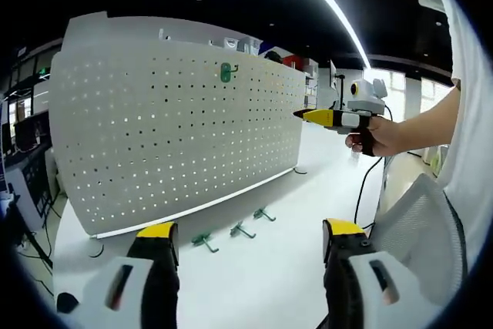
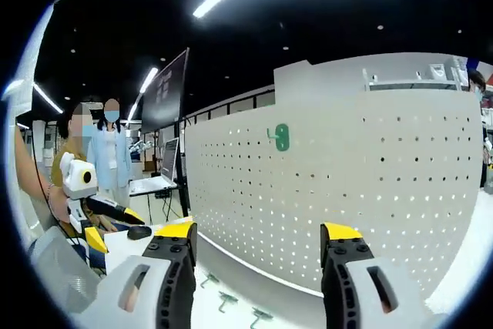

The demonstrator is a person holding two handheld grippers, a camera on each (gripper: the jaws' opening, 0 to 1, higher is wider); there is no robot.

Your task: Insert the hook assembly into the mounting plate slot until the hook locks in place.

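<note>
Yellow-tipped jaws of the left gripper (image 1: 250, 240) stand apart and empty above the white worktop (image 1: 269, 283). Just ahead, three green hooks (image 1: 234, 230) lie in a row at the foot of the upright white pegboard (image 1: 169, 129), long axes pointing toward the jaws. One green hook (image 1: 225, 72) already hangs high on it. Further right, the right gripper (image 1: 304, 115) is raised well above them, its state unclear there; its own view shows its jaws apart

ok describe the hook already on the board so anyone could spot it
Find the big white pegboard standing on the white table. High up on its face sits one small green hook. It is the one mounted; the other green hooks lie loose on the table below.
</note>
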